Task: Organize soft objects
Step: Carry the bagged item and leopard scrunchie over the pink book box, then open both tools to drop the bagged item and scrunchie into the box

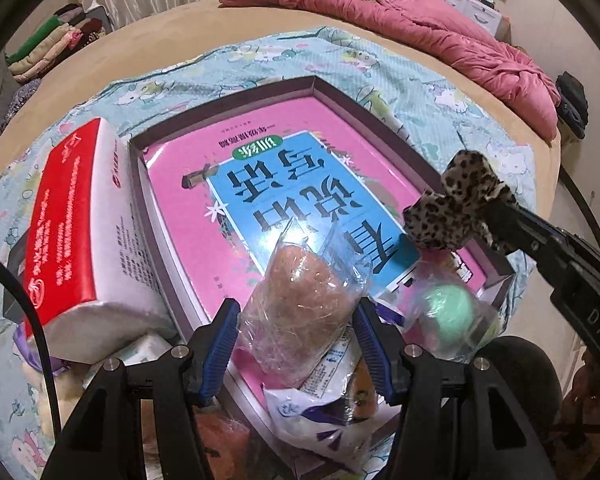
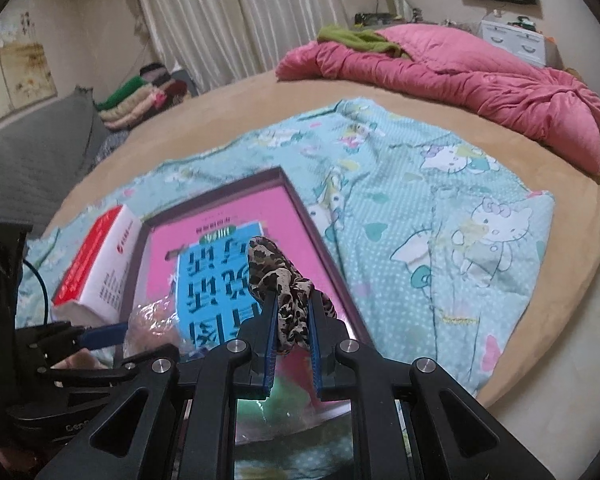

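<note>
Right gripper [image 2: 294, 312] clamped on the scrunchie [image 2: 284, 284] over the tray [image 1: 380, 92], left gripper [image 1: 296, 320] pinching the bagged puff [image 1: 300, 300]; both needed lowering, then release.

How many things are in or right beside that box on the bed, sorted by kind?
Clear plastic bags with soft stuff inside: 2, a brown one and a green one
Leopard-print scrunchies: 1
Pink books lying in the box: 1
Red-and-white packs: 1
White printed packets: 1
Total: 6
</note>
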Demonstrator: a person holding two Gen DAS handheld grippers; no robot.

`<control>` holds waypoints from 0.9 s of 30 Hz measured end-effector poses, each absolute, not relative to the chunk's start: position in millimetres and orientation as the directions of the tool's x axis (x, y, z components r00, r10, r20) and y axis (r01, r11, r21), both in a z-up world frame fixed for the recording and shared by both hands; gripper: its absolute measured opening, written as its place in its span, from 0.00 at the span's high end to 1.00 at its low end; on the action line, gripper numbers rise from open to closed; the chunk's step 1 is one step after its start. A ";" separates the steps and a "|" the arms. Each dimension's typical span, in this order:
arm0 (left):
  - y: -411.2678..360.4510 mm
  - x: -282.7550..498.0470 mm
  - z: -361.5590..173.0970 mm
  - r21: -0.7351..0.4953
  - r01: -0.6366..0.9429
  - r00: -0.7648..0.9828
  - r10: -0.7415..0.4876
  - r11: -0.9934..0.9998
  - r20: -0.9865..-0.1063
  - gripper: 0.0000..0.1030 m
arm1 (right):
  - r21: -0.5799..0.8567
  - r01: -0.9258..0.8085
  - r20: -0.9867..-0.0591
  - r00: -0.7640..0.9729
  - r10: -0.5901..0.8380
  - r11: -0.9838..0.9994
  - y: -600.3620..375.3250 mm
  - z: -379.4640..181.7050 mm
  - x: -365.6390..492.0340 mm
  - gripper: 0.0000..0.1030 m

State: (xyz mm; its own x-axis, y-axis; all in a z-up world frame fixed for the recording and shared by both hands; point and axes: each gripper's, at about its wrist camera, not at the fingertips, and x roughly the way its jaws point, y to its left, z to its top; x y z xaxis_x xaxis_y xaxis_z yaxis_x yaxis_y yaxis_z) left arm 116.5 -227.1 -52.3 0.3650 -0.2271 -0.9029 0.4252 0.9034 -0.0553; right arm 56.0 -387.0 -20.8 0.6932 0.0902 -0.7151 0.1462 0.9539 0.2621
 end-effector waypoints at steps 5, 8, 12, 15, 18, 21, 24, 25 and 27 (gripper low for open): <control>-227.3 118.8 -60.7 -0.061 0.422 0.353 -0.226 0.905 -0.908 0.44 | 0.251 0.117 -0.742 0.661 0.113 0.961 -378.6 -27.7 62.1 0.86; -227.8 121.5 -61.5 -0.066 0.422 0.355 -0.231 0.904 -0.906 0.44 | 0.254 0.107 -0.758 0.639 0.130 0.961 -374.9 -33.0 65.8 0.86; -228.7 125.3 -62.2 -0.069 0.420 0.355 -0.234 0.905 -0.905 0.43 | 0.260 0.087 -0.768 0.622 0.151 0.962 -369.2 -37.9 69.4 0.84; -228.6 128.1 -62.2 -0.080 0.417 0.349 -0.241 0.906 -0.906 0.43 | 0.280 0.074 -0.765 0.620 0.176 0.957 -367.1 -39.4 70.6 0.82; -228.1 128.7 -62.6 -0.089 0.415 0.344 -0.246 0.906 -0.906 0.43 | 0.311 0.074 -0.764 0.612 0.203 0.948 -368.3 -41.5 71.9 0.79; -227.5 129.4 -63.6 -0.096 0.415 0.334 -0.250 0.905 -0.909 0.42 | 0.364 0.077 -0.752 0.612 0.245 0.928 -371.3 -43.7 71.9 0.76; -227.3 129.1 -64.1 -0.095 0.415 0.334 -0.248 0.905 -0.909 0.42 | 0.454 0.090 -0.722 0.620 0.307 0.886 -378.1 -47.3 71.1 0.70; -227.0 128.9 -64.5 -0.094 0.415 0.334 -0.248 0.905 -0.910 0.42 | 0.476 0.098 -0.716 0.620 0.321 0.874 -380.3 -49.1 70.9 0.68; -227.0 128.9 -64.6 -0.092 0.415 0.333 -0.245 0.905 -0.910 0.42 | 0.484 0.111 -0.718 0.617 0.321 0.868 -382.2 -50.9 71.0 0.68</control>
State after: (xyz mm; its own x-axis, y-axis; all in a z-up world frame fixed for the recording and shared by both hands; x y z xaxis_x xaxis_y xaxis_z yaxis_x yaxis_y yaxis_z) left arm 128.9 -227.0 -64.6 0.3333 -0.2454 -0.9103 0.4147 0.9053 -0.0922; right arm 71.0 -382.2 -50.9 0.6172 0.3214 -0.7182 0.1109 0.8681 0.4838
